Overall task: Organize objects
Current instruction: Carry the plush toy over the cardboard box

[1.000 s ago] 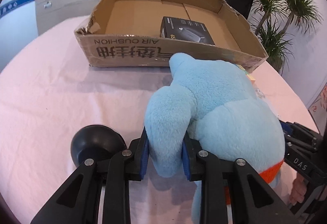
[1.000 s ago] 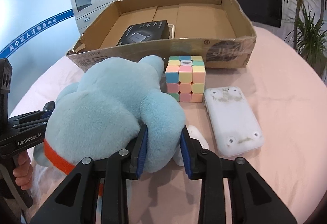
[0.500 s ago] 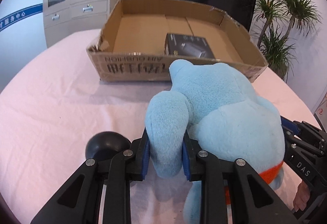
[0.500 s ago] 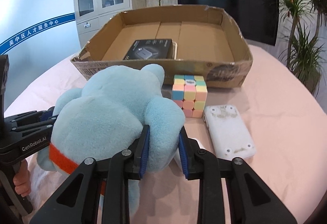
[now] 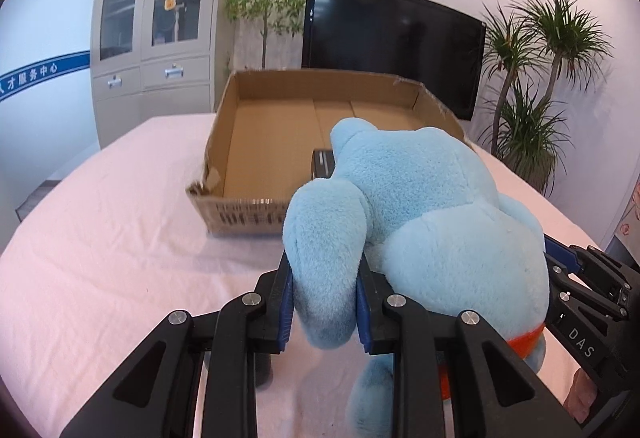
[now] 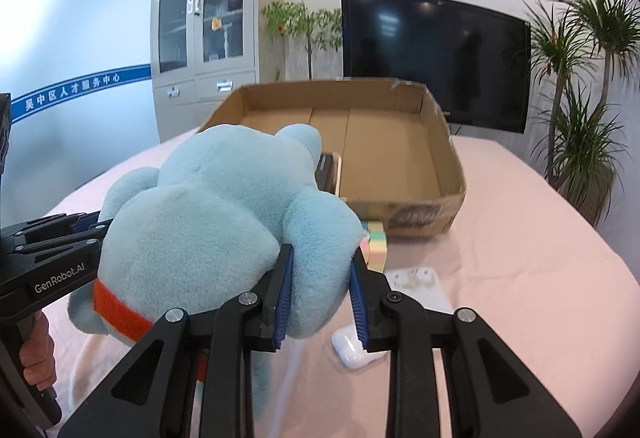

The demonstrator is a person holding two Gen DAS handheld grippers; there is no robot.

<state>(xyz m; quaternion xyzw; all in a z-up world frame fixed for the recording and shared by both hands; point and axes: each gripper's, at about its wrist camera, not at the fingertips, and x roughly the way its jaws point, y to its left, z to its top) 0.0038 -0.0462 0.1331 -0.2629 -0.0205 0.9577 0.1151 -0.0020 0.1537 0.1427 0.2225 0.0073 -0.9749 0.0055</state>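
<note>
Left gripper (image 5: 323,302): blue-padded jaws pinched on one plush limb of the blue stuffed toy (image 5: 420,222); the fabric bulges above and below the pads, so the hold looks firm.

Blue stuffed toy: soft, pale blue, with an orange band (image 6: 120,308) low on the body. It is held between both tools, clear of the pink tablecloth (image 5: 100,258) and just in front of the box's near wall.

Right gripper (image 6: 320,294): jaws likewise pressed onto the opposite limb of the toy. It also shows at the right edge of the left wrist view, where part of a hand grips its handle.

Cardboard box (image 5: 276,142): open, shallow, torn at its near left corner. A dark flat package (image 5: 322,164) lies inside near the front wall, mostly hidden by the toy; the rest of the floor is bare.

Items on the cloth to the right of the toy: pastel puzzle cube (image 6: 376,242) near the box's front wall, white flat device (image 6: 420,286) nearer the camera, white earbud case (image 6: 356,352) close under the right jaws.

Step in hand (judged): two-handed carry of the toy toward the box.

Next move (judged): bring the toy over the front wall, keeping both hands level so the soft body does not sag or twist, lower it onto bare cardboard beside the dark package, and only then part both sets of jaws.
</note>
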